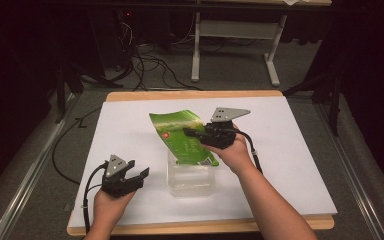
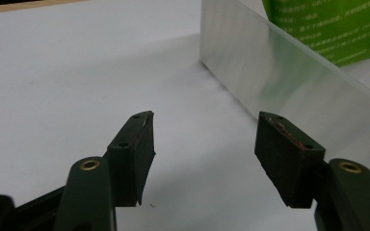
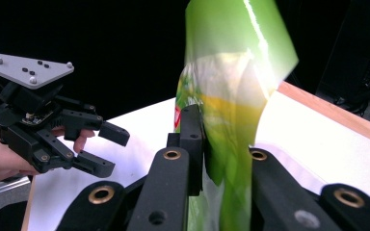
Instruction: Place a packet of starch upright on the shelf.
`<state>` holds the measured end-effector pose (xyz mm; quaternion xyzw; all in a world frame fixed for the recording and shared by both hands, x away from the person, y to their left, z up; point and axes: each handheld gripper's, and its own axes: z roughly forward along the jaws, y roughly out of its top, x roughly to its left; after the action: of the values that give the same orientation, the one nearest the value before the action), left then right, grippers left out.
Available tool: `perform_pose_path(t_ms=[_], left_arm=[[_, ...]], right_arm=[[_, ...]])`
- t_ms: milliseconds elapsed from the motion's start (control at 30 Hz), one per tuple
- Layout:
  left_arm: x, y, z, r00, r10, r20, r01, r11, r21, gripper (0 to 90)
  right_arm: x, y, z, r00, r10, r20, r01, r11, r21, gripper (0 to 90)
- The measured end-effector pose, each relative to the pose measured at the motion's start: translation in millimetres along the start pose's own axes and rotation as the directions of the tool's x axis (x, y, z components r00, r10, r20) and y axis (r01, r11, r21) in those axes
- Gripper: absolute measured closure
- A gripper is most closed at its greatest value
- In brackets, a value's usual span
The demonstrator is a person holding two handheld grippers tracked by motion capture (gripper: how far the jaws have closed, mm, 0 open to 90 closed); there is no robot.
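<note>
**Green bag held over the clear tub while the other hand waits**

At the left of the high view, the left gripper [image 1: 139, 177] rests low on the white table [image 1: 290, 165], near the front edge, its jaws spread wide with nothing between them. In the left gripper view those jaws point at the near wall of the clear plastic container [image 2: 289, 82], which stands just ahead of them but apart. That placing reads as readiness: the hand is parked where it could steady the tub if it slides.

In the middle stands the clear plastic container [image 1: 190, 182], upright on the table, open side up. The green snack bag [image 1: 182, 137] hangs tilted above and behind it, its lower corner overlapping the tub's rim in the high view; whether it touches the rim cannot be told.

To the right, the right gripper [image 1: 192, 133] pinches the bag, jaws clamped on the thin film, as the right gripper view shows with the green snack bag [image 3: 231, 72] rising between them. Gripping mid-bag keeps the floppy pack controllable, probably for lowering it into the tub.
</note>
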<state>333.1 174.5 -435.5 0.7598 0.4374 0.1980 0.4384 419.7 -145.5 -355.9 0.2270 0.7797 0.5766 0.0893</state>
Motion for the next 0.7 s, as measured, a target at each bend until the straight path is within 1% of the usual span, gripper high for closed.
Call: perform_pose_path(t_ms=[100, 233, 367, 467, 567, 700], left_arm=[[-0.1, 0.0, 0.4, 1.0000, 0.002, 0.000, -0.002, 1.0000, 0.002, 39.7], [-0.3, 0.0, 0.4, 1.0000, 0.002, 0.001, -0.002, 1.0000, 0.000, 39.7], [-1.0, 0.2, 0.9, 1.0000, 0.003, 0.004, -0.003, 1.0000, 0.000, 39.7], [-2.0, 0.4, 1.4, 1.0000, 0.005, 0.008, -0.005, 1.0000, -0.001, 39.7], [-3.3, 0.9, 2.2, 0.9999, 0.011, 0.008, -0.011, 0.9999, -0.006, 39.7], [-6.2, 1.7, 3.7, 0.9997, 0.021, 0.011, -0.021, 0.9998, -0.007, 39.8]], right_arm=[[3.0, -0.5, 2.3, 1.0000, -0.006, -0.005, 0.006, 1.000, 0.002, 82.4], [5.5, -3.7, 2.5, 1.0000, 0.001, -0.001, -0.001, 1.000, 0.007, 77.4], [4.2, -9.2, -1.7, 0.9997, 0.015, 0.020, -0.015, 1.000, -0.002, 71.1], [5.4, -11.3, -6.2, 0.9989, 0.009, 0.047, -0.009, 1.000, -0.002, 65.8], [6.0, -13.6, -13.8, 0.9969, 0.015, 0.077, -0.014, 1.000, -0.007, 62.1], [4.0, -19.1, -27.0, 0.9924, 0.020, 0.121, -0.020, 1.000, -0.004, 61.1]])
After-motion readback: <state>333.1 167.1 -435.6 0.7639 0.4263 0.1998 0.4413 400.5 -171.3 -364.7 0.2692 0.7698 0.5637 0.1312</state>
